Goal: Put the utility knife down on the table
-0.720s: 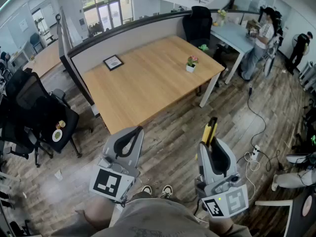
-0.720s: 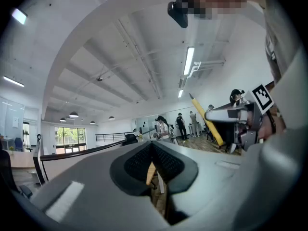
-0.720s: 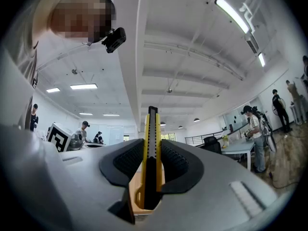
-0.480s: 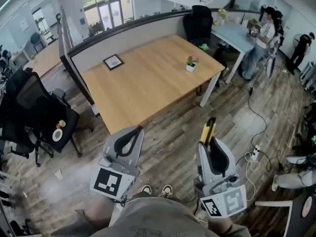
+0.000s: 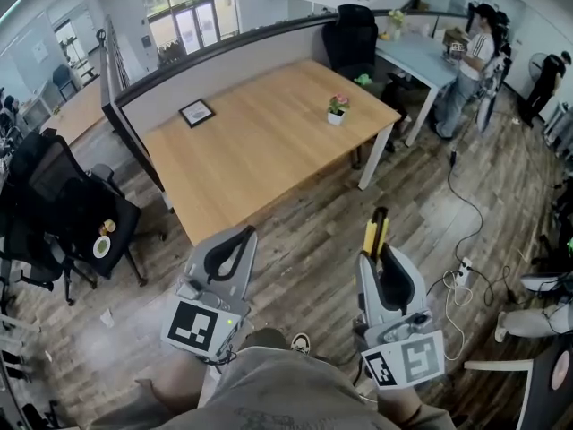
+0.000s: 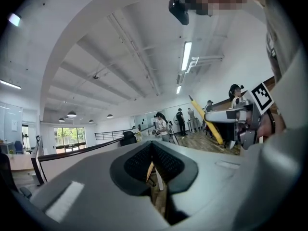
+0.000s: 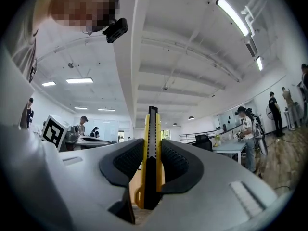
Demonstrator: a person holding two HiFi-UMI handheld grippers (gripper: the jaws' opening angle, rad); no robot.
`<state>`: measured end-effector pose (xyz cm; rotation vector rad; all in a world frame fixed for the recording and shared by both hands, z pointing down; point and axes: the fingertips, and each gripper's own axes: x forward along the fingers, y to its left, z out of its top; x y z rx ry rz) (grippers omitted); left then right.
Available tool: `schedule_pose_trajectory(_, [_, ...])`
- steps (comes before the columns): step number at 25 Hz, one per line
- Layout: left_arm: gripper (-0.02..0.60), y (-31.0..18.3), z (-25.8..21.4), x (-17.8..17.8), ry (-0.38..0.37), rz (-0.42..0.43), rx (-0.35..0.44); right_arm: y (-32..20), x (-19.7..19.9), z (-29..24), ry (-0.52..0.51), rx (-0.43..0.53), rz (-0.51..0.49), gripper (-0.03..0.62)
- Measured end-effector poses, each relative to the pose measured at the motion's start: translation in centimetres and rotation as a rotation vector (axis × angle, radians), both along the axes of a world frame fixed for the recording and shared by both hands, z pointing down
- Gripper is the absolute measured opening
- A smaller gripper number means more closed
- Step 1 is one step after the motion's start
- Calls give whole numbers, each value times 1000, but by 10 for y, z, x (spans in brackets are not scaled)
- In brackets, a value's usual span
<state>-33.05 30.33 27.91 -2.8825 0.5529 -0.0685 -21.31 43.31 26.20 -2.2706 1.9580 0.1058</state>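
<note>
A yellow and black utility knife [image 5: 376,233] [image 7: 152,153] stands clamped between the pads of my right gripper [image 5: 379,256] [image 7: 152,150], its tip jutting out past the jaws. This gripper hovers over the wooden floor, well short of the light wooden table [image 5: 260,150]. My left gripper [image 5: 245,235] [image 6: 153,150] is held beside it at the left, shut with nothing between its pads. From the left gripper view the knife [image 6: 207,124] shows as a slanted yellow strip.
On the table stand a small potted plant [image 5: 337,110] and a picture frame [image 5: 196,112]. A grey partition [image 5: 206,61] backs it. Black office chairs [image 5: 63,204] stand at the left. A cable with a power strip [image 5: 463,276] lies on the floor at the right. People stand at a far desk [image 5: 421,61].
The head view has shifted a little, so the table now lies slightly more to the upper left. Both grippers keep their pose and the knife stays clamped.
</note>
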Motion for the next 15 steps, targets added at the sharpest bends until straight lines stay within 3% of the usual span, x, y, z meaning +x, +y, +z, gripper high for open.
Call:
schedule_pose_trajectory(8, [2, 6, 3, 14, -10, 22, -2, 1, 4, 5, -5, -13, -20, 123])
schedule_pose_trajectory(15, [2, -29, 11, 39, -7, 22, -12, -26, 30, 10, -4, -34, -16, 123])
